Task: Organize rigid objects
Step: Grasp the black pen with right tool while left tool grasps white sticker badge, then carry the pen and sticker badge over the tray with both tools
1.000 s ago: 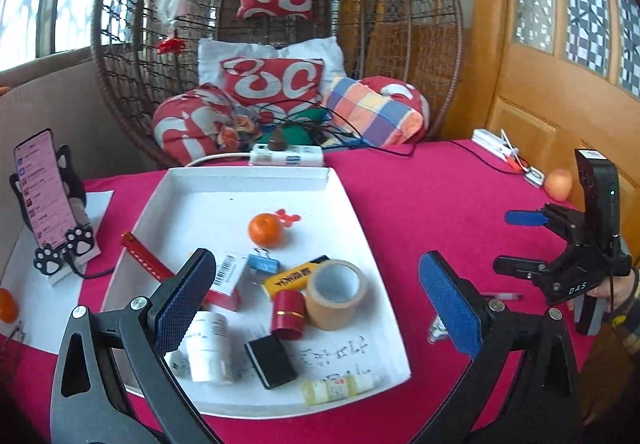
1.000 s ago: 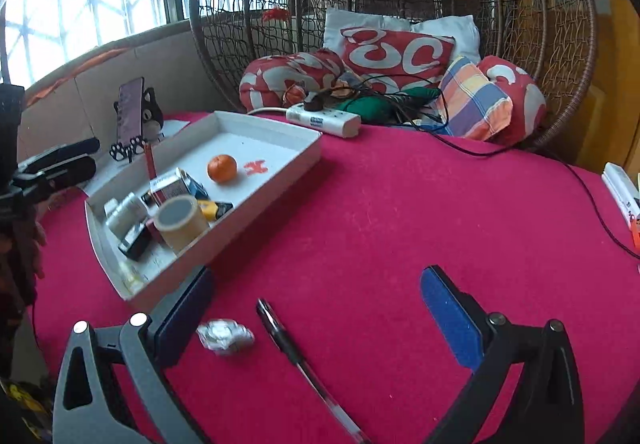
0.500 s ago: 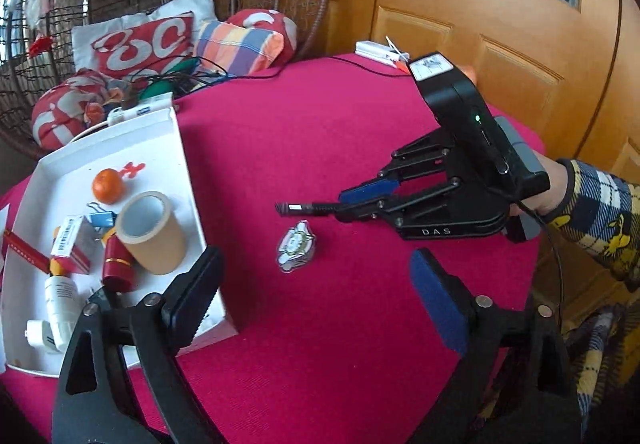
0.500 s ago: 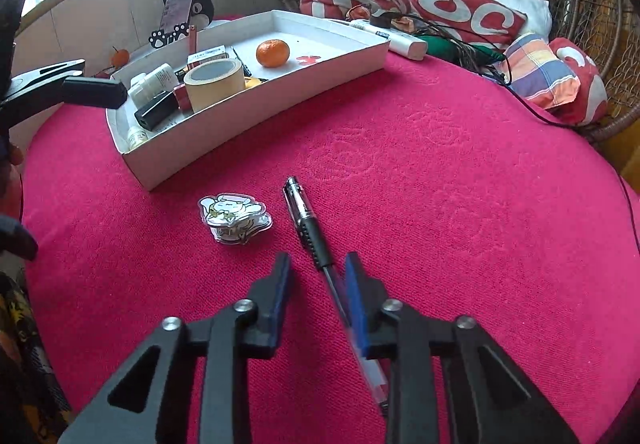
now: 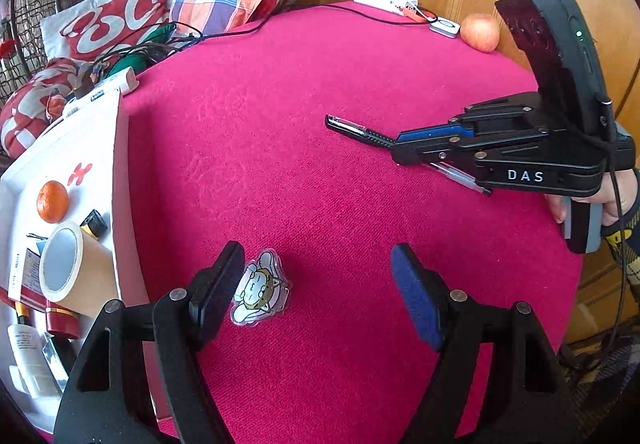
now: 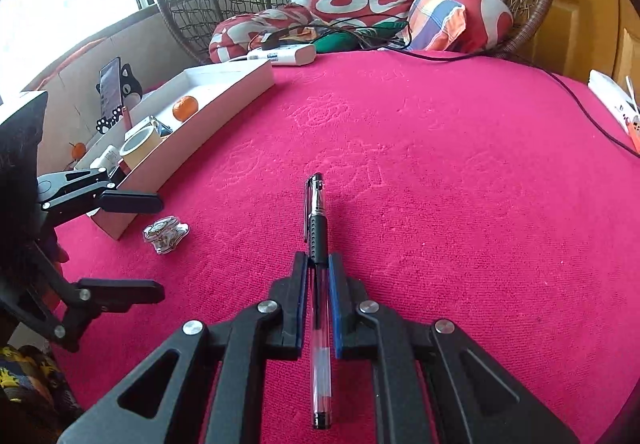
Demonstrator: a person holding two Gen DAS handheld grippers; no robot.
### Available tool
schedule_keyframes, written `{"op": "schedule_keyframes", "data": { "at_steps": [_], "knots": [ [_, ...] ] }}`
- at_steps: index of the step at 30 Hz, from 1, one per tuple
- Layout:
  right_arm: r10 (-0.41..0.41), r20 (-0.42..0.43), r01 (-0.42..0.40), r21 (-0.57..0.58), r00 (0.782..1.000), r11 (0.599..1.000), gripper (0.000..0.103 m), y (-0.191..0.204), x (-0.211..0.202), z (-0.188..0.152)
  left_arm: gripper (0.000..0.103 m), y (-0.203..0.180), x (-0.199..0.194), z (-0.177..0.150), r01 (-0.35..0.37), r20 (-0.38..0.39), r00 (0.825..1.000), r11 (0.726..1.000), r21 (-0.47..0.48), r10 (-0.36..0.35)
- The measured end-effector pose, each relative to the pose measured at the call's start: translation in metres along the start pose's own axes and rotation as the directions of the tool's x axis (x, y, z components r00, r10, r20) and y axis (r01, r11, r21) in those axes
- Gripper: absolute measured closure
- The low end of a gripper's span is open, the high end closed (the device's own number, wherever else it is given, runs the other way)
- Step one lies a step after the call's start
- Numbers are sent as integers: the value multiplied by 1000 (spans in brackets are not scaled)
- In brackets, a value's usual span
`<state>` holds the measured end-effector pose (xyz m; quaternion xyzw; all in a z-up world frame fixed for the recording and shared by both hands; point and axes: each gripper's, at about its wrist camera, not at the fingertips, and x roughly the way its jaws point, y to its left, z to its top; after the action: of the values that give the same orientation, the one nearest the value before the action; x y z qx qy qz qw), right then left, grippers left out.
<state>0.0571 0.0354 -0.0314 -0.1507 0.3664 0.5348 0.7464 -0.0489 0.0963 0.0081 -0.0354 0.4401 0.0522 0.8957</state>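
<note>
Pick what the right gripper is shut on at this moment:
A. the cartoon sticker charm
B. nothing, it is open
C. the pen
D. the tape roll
C: the right gripper has its pads closed on the barrel of the pen, while the cartoon charm lies apart on the red cloth.

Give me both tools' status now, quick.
Left tool: open, holding nothing, cartoon badge by one finger.
Right tool: shut on the pen.

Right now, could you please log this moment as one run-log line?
right gripper: shut on black-grip clear gel pen | left gripper: open beside clear cartoon badge | white cardboard tray: awaiting both
</note>
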Motion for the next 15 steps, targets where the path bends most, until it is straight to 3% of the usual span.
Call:
{"op": "schedule_keyframes", "data": {
  "at_steps": [6, 10, 13, 15],
  "knots": [
    [16, -3, -16, 24, 1000, 1000, 95, -4, 1, 0, 34, 9, 15, -2, -44, -56, 998, 999, -25, 42],
    [12, -8, -12, 32, 1000, 999, 95, -5, 1, 0, 50, 13, 12, -6, -44, -60, 997, 998, -43, 41],
    [3, -4, -3, 27, 1000, 1000, 95, -4, 1, 0, 74, 16, 8, -8, -42, -56, 998, 998, -50, 39],
    [0, -1, 0, 20, 1000, 1000, 95, -2, 0, 0, 74, 17, 7, -9, -38, -50, 998, 998, -56, 35]
  ]
}}
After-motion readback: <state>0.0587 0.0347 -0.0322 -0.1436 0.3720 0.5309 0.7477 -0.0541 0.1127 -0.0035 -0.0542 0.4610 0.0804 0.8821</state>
